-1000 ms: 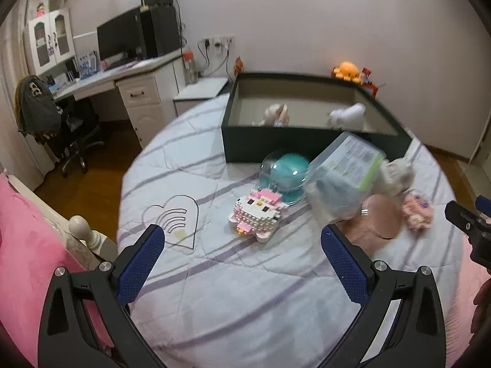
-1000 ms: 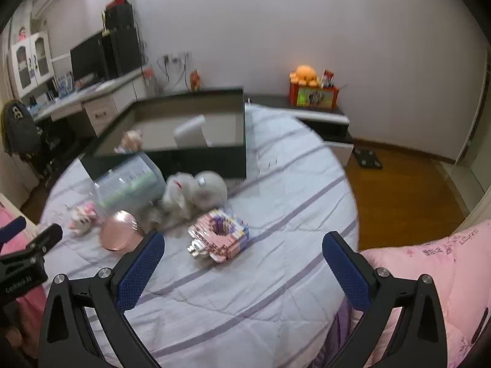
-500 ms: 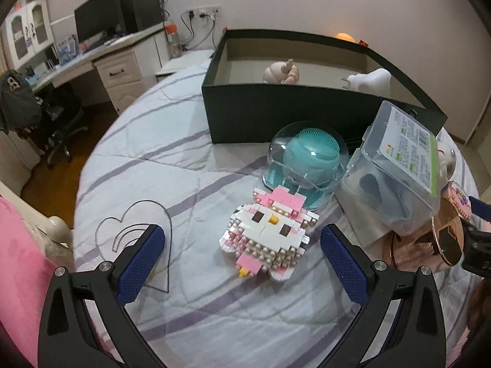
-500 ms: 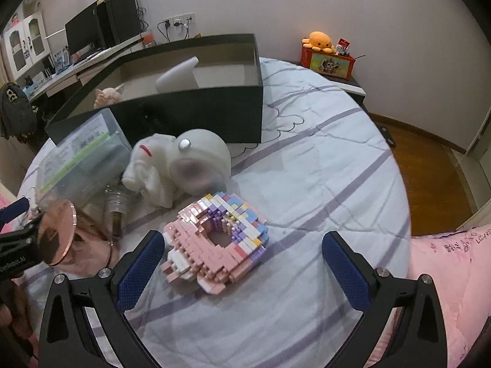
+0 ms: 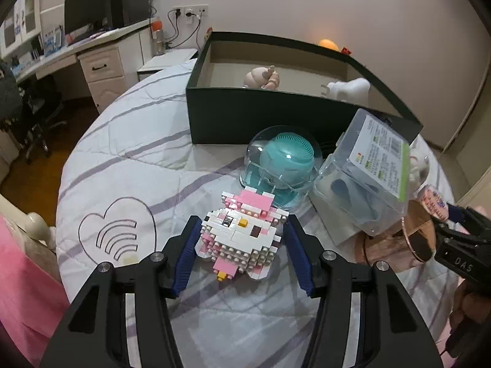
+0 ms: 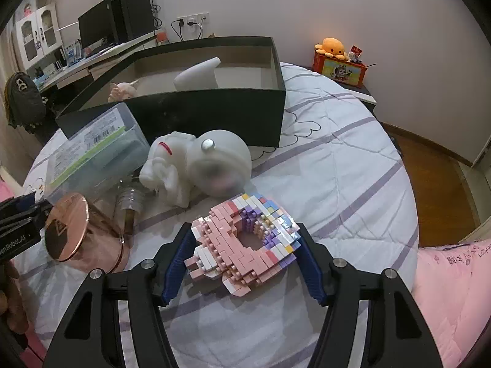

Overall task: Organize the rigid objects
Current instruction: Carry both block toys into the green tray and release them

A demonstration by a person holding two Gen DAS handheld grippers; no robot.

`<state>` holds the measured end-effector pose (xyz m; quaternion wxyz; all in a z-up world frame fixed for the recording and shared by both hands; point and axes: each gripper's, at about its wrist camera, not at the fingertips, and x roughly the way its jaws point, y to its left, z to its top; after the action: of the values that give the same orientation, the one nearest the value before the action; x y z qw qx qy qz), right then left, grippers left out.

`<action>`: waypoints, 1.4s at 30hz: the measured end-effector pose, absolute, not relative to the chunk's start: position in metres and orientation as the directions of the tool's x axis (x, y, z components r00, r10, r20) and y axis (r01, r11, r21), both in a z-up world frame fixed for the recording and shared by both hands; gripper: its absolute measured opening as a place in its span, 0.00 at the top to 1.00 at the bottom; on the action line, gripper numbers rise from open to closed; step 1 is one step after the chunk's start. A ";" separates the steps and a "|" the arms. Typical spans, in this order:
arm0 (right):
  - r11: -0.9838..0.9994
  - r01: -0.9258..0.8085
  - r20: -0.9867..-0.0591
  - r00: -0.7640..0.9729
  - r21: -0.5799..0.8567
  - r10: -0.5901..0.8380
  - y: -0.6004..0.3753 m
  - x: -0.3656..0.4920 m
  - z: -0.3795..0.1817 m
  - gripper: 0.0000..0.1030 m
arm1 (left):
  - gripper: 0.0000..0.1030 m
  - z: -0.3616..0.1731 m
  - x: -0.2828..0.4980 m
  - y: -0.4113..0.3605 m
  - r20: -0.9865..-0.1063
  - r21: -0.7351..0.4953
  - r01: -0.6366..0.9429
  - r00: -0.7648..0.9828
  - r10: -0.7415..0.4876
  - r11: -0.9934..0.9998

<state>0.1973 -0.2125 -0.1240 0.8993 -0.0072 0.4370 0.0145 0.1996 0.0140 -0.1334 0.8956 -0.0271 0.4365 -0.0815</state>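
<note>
Now: both grippers closing on brick models, lower centre of each view.
Left gripper (image 5: 241,248) brackets the cat model (image 5: 242,239), right gripper (image 6: 244,254) the ring model (image 6: 245,245); pad contact unclear. Excess squeeze could separate bricks.

A white and pink block cat (image 5: 242,239) lay flat on the striped bed. A pink and purple block ring (image 6: 245,242) lay nearby, and the dark open box (image 5: 276,116) stood behind them.
</note>
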 end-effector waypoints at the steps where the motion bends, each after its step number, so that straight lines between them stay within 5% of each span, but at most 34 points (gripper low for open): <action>1: 0.999 -0.034 -0.786 0.618 0.004 0.024 -0.213 0.197 -0.123 0.37 | 0.46 -0.132 0.197 0.015 -0.774 -0.128 0.120 0.609 -0.175 0.984; 14: 0.997 -0.064 -0.731 0.677 0.052 0.081 -0.217 0.183 -0.076 0.37 | 0.46 -0.078 0.178 0.017 -0.704 -0.104 0.128 0.691 -0.164 0.986; 25: 0.988 -0.147 -0.631 0.762 0.050 0.145 -0.204 0.240 -0.011 0.37 | 0.46 -0.013 0.244 0.001 -0.610 -0.066 0.154 0.776 -0.162 0.986; 42: 0.978 -0.167 -0.741 0.640 0.124 0.203 -0.194 0.400 -0.057 0.37 | 0.46 -0.068 0.399 -0.038 -0.742 -0.095 0.171 0.645 -0.184 0.981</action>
<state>0.4002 -0.1935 -0.0565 0.9053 0.0218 0.4116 0.1023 0.3987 -0.0382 -0.0678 0.9069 -0.0081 0.4097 -0.0980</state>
